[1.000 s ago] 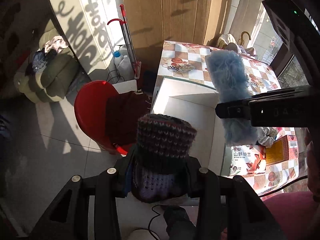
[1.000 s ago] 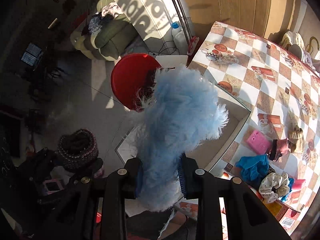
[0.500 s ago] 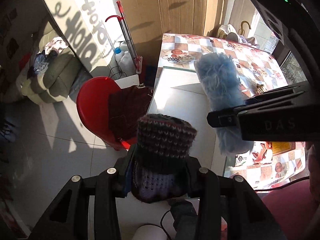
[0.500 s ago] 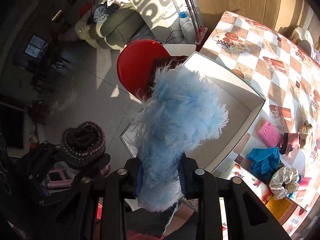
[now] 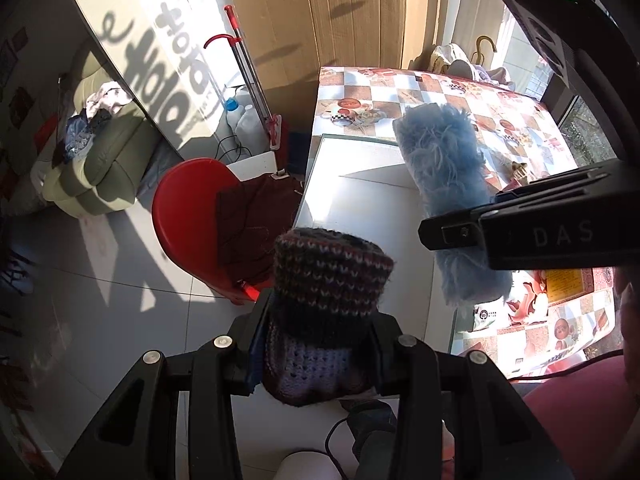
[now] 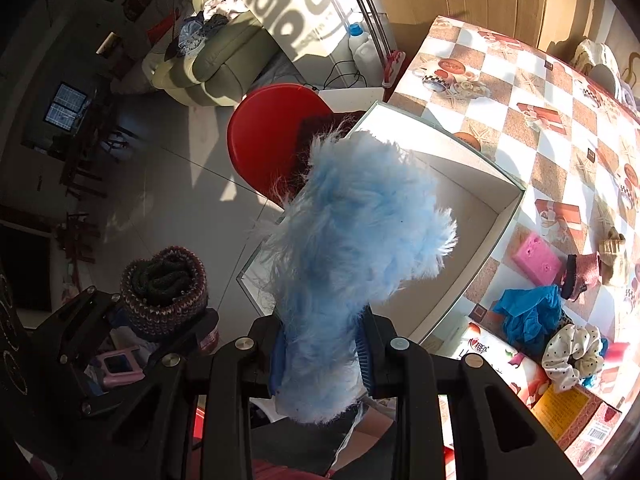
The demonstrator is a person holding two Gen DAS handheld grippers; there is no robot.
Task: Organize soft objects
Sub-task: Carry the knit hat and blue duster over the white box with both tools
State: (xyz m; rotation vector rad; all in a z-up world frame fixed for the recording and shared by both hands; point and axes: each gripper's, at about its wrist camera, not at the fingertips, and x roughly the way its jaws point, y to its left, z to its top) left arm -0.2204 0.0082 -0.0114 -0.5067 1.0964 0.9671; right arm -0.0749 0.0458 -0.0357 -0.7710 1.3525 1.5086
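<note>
**Both claws loaded above the white box**

The left claw (image 5: 318, 344) is clenched on a knit hat (image 5: 328, 276), a rolled bundle of dark red, white and purple yarn that stands up out of the jaws. The right claw (image 6: 322, 354) grips a fluffy blue piece (image 6: 356, 248), its long fur spilling past both pads; what kind of garment it is cannot be told through the fur.

Both bundles hang in the air above the near left corner of the surface (image 6: 532, 92), which wears a checked cloth of brown and white squares. Under them sits an open white box (image 6: 472, 216), its inside bare where it shows. In the left view the blue piece hangs to the right of the hat, over the box's right wall, with the right claw's black body crossing in from the right edge.

To the right of the box, on the cloth, lie a pink block (image 6: 538, 258), a blue cloth (image 6: 532, 312), a dotted white scrunchie (image 6: 572, 354) and a small beige knit item (image 6: 614, 254). Printed cartons lie near the box's near right corner.

Left of the surface, on the tiled floor, a red chair (image 5: 184, 216) carries a dark maroon garment (image 5: 256, 220). Farther left stands a green sofa (image 5: 100, 168) with clothes heaped on it, and a red-handled mop (image 5: 250, 88) leans at the far wall.
</note>
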